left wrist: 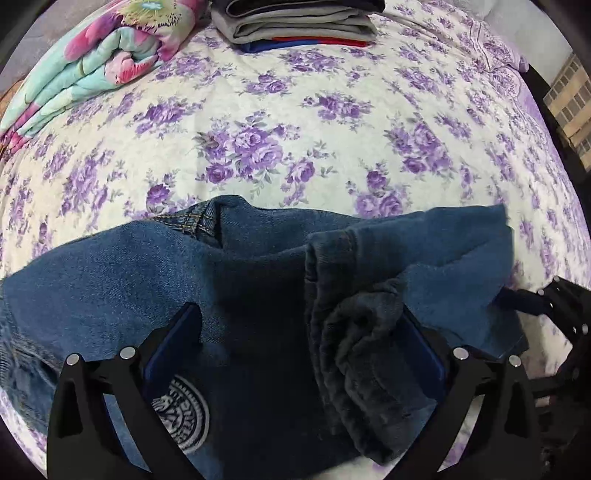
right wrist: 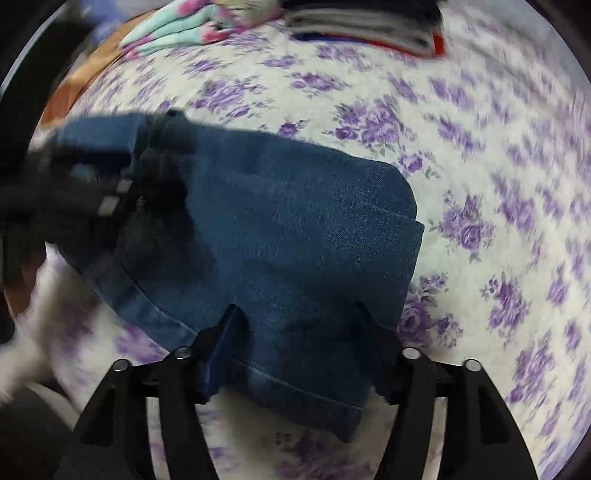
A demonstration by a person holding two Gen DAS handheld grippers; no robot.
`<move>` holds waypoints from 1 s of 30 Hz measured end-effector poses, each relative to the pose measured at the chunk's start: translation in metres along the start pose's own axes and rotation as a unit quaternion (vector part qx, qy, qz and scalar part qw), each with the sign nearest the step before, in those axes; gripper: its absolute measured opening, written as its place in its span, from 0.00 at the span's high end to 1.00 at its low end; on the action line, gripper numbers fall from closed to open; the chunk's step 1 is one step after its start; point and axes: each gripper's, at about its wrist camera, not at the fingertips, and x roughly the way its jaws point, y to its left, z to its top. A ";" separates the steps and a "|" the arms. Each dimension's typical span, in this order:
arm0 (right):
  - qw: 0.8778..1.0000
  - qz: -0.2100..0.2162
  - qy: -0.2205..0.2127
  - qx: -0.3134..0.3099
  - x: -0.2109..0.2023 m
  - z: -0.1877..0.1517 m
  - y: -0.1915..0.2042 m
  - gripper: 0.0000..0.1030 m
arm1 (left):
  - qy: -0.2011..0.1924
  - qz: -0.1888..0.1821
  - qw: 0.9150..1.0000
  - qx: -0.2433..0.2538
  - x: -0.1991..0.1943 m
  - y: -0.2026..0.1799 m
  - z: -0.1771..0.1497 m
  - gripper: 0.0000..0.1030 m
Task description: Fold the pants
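Observation:
Blue denim pants (left wrist: 147,280) lie partly folded on the flowered bed. In the left wrist view my left gripper (left wrist: 301,332) stands open over the pants, its fingers wide apart, with a bunched dark fold (left wrist: 354,350) and a round white patch (left wrist: 184,417) between them. In the right wrist view my right gripper (right wrist: 295,325) is open, its fingers astride a hemmed leg end (right wrist: 295,384) of the pants (right wrist: 288,221). The left gripper shows blurred at the left edge (right wrist: 74,199). The right gripper shows at the right edge of the left wrist view (left wrist: 554,306).
A purple-flowered bedspread (left wrist: 295,122) covers the bed. A rolled pink and teal quilt (left wrist: 92,74) lies at the back left. A stack of folded clothes (left wrist: 299,22) sits at the back middle. A dark bed frame and a patterned wall (left wrist: 569,96) are at the right.

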 end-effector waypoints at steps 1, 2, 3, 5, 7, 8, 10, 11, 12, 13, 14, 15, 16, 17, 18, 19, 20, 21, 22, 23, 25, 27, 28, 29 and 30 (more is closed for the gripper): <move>0.999 0.040 0.002 0.032 -0.009 0.005 -0.011 0.29 | -0.002 -0.011 1.000 -0.005 -0.007 0.005 -0.001 0.05; 0.997 0.056 -0.004 0.049 -0.017 0.008 -0.018 0.30 | -0.010 -0.024 1.000 -0.014 -0.017 0.011 -0.004 0.05; 0.996 0.065 -0.020 0.064 -0.029 0.010 -0.027 0.30 | -0.027 -0.044 0.998 -0.025 -0.033 0.020 -0.009 0.05; 0.993 0.067 -0.050 0.085 -0.047 0.010 -0.040 0.25 | -0.057 -0.070 0.995 -0.041 -0.057 0.039 -0.020 0.05; 0.989 0.064 -0.064 0.116 -0.056 0.010 -0.054 0.20 | -0.075 -0.077 0.992 -0.073 -0.077 0.067 -0.037 0.05; 0.987 0.061 -0.068 0.132 -0.058 0.009 -0.060 0.20 | -0.080 -0.079 0.989 -0.097 -0.084 0.084 -0.046 0.05; 0.983 0.062 -0.069 0.160 -0.056 0.008 -0.069 0.19 | -0.084 -0.089 0.981 -0.153 -0.093 0.116 -0.063 0.05; 0.980 0.066 -0.066 0.174 -0.053 0.008 -0.072 0.19 | -0.086 -0.106 0.972 -0.189 -0.097 0.134 -0.075 0.05; 0.978 0.071 -0.061 0.185 -0.049 0.009 -0.073 0.19 | -0.085 -0.121 0.965 -0.214 -0.099 0.146 -0.083 0.05; 0.977 0.076 -0.055 0.193 -0.045 0.011 -0.072 0.19 | -0.084 -0.143 0.953 -0.254 -0.099 0.165 -0.096 0.05; 0.976 0.080 -0.050 0.195 -0.041 0.012 -0.069 0.19 | -0.086 -0.150 0.944 -0.281 -0.099 0.179 -0.105 0.05; 0.977 0.083 -0.045 0.193 -0.037 0.013 -0.063 0.19 | -0.088 -0.148 0.939 -0.299 -0.100 0.188 -0.113 0.05; 0.978 0.085 -0.044 0.187 -0.035 0.014 -0.056 0.19 | -0.090 -0.142 0.931 -0.325 -0.097 0.200 -0.120 0.05; 0.979 0.088 -0.045 0.178 -0.034 0.017 -0.048 0.19 | -0.090 -0.138 0.921 -0.354 -0.093 0.212 -0.127 0.05; 0.981 0.089 -0.046 0.168 -0.034 0.019 -0.041 0.19 | -0.091 -0.138 0.916 -0.365 -0.092 0.218 -0.130 0.05; 0.982 0.090 -0.048 0.158 -0.035 0.022 -0.034 0.18 | -0.093 -0.136 0.911 -0.379 -0.089 0.226 -0.133 0.05; 0.983 0.092 -0.050 0.150 -0.035 0.025 -0.028 0.17 | -0.096 -0.134 0.906 -0.389 -0.086 0.232 -0.136 0.05; 0.983 0.093 -0.052 0.146 -0.036 0.027 -0.024 0.17 | -0.096 -0.134 0.905 -0.392 -0.085 0.238 -0.137 0.05; 0.984 0.094 -0.053 0.144 -0.038 0.027 -0.022 0.16 | -0.093 -0.135 0.903 -0.397 -0.080 0.243 -0.136 0.05; 0.984 0.094 -0.054 0.143 -0.038 0.028 -0.020 0.16 | -0.086 -0.140 0.901 -0.402 -0.071 0.247 -0.135 0.05; 0.984 0.088 -0.054 0.143 -0.037 0.026 -0.019 0.16 | -0.063 -0.151 0.896 -0.412 -0.051 0.252 -0.131 0.07; 0.984 0.088 -0.051 0.146 -0.035 0.022 -0.020 0.16 | -0.058 -0.147 0.899 -0.409 -0.038 0.255 -0.125 0.12; 0.984 0.088 -0.049 0.147 -0.034 0.020 -0.020 0.16 | -0.058 -0.142 0.902 -0.404 -0.035 0.256 -0.122 0.12; 0.984 0.087 -0.046 0.148 -0.033 0.019 -0.021 0.16 | -0.064 -0.134 0.907 -0.395 -0.033 0.254 -0.115 0.12; 0.984 0.086 -0.044 0.150 -0.031 0.017 -0.022 0.16 | -0.069 -0.125 0.912 -0.385 -0.031 0.252 -0.108 0.12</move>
